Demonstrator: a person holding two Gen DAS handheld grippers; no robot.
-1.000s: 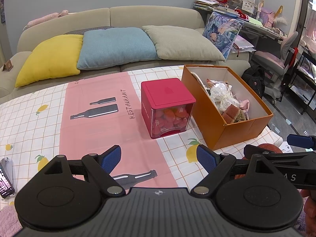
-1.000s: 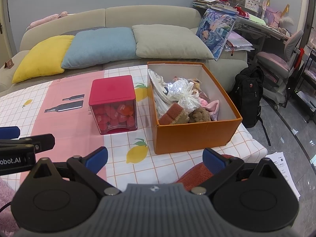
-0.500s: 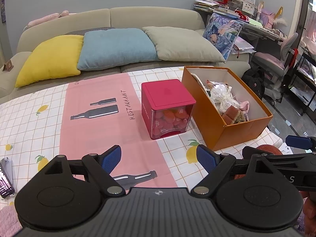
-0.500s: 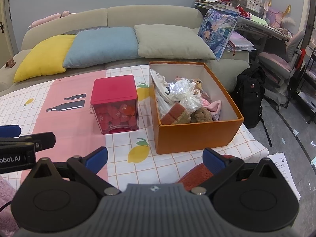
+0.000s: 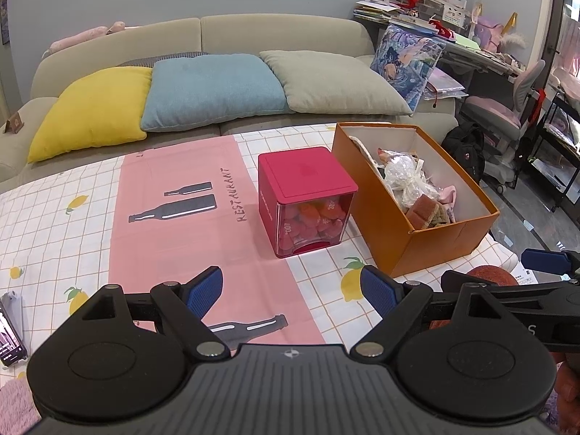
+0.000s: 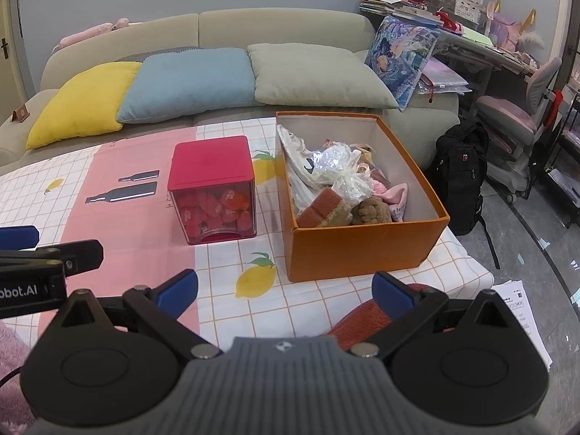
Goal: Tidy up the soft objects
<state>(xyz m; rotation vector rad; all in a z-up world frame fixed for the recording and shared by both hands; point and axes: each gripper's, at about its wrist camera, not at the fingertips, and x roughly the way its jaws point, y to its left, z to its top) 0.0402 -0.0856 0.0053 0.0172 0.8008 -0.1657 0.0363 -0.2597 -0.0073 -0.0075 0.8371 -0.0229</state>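
Observation:
An orange cardboard box point(image 5: 431, 244) point(image 6: 366, 246) stands at the table's right end, holding several soft things: a crinkly plastic bag point(image 6: 339, 168), a brown sponge point(image 6: 320, 206), a brown plush point(image 6: 373, 210) and pink cloth point(image 6: 397, 194). Left of it sits a red lidded container point(image 5: 306, 199) point(image 6: 214, 190) full of red pieces. My left gripper point(image 5: 291, 291) hovers open over the near table edge, nothing between its fingers. My right gripper point(image 6: 286, 291) is open too, above a rust-red fuzzy item point(image 6: 362, 320) at the table's edge.
A phone point(image 5: 11, 330) lies at the near left of the checked tablecloth point(image 5: 50, 224). Pink fuzzy fabric point(image 6: 11, 359) shows at the lower left. Behind the table is a sofa with yellow, blue and grey cushions point(image 5: 214, 90). A black backpack point(image 6: 458, 170) stands on the floor to the right.
Both grippers have drifted slightly; the box and red container sit a little further right in the right wrist view. Nothing was taken hold of or let go.

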